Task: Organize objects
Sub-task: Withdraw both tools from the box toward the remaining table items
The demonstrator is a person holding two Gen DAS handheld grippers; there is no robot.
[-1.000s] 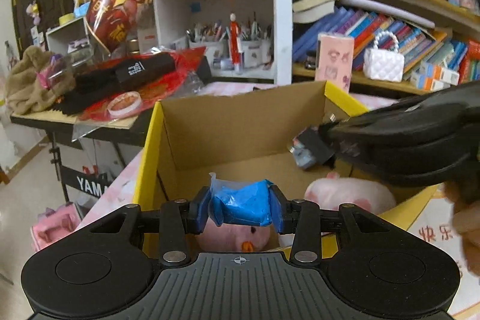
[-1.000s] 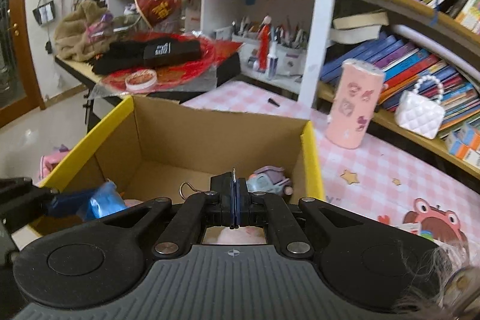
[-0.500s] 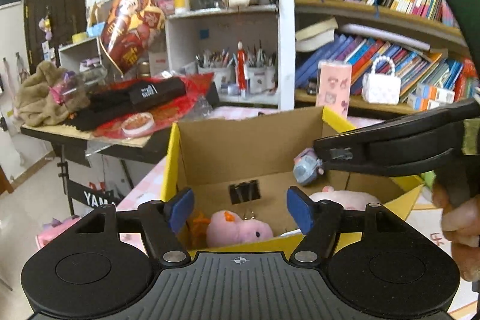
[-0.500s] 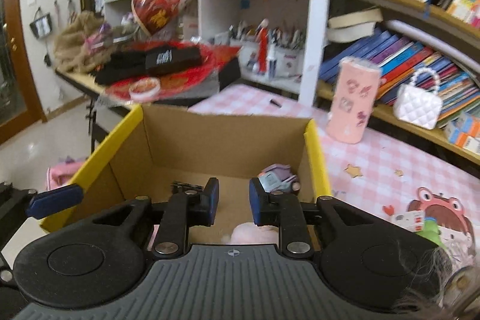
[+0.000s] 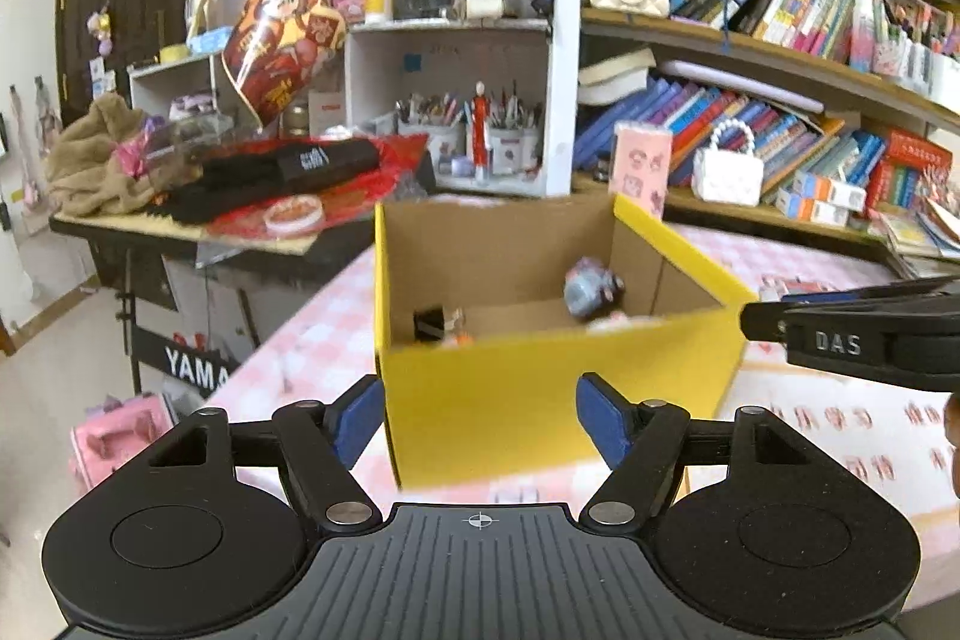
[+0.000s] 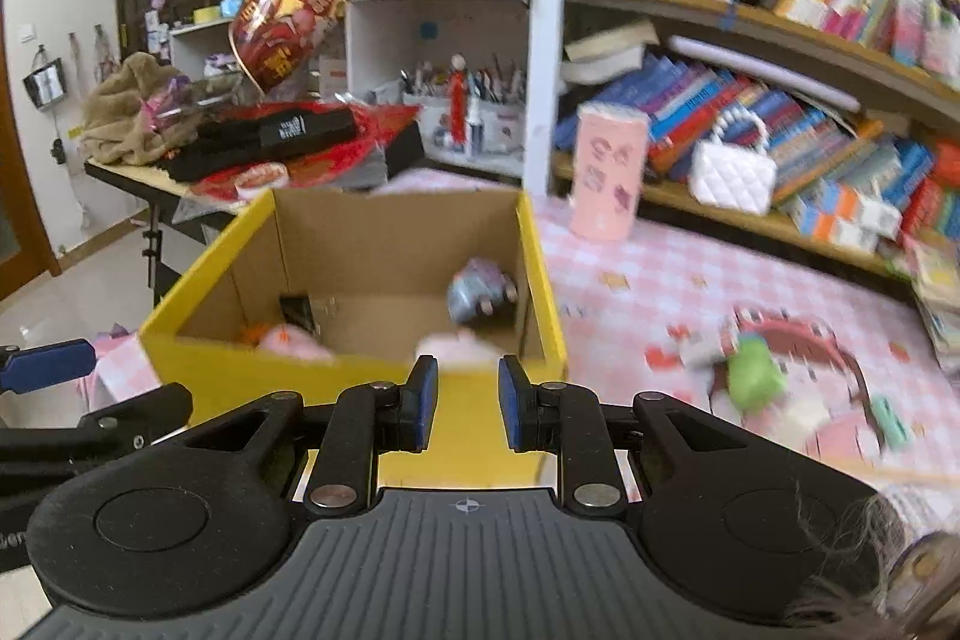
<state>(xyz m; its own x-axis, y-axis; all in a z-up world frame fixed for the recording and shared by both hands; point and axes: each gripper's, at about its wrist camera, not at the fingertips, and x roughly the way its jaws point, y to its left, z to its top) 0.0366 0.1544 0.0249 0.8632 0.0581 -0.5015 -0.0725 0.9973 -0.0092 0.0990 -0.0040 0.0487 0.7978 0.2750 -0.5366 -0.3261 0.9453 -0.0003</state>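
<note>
Both tongs, left [image 5: 480,421] and right [image 6: 462,403], now back from cardboard box [image 5: 540,400], apart, apparently empty.

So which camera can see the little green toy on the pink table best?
The right wrist view. The green toy lies in plain sight on the pink checked tablecloth, right of the yellow box, though blurred. The left wrist view does not show it; the other gripper's black body covers that side.
</note>
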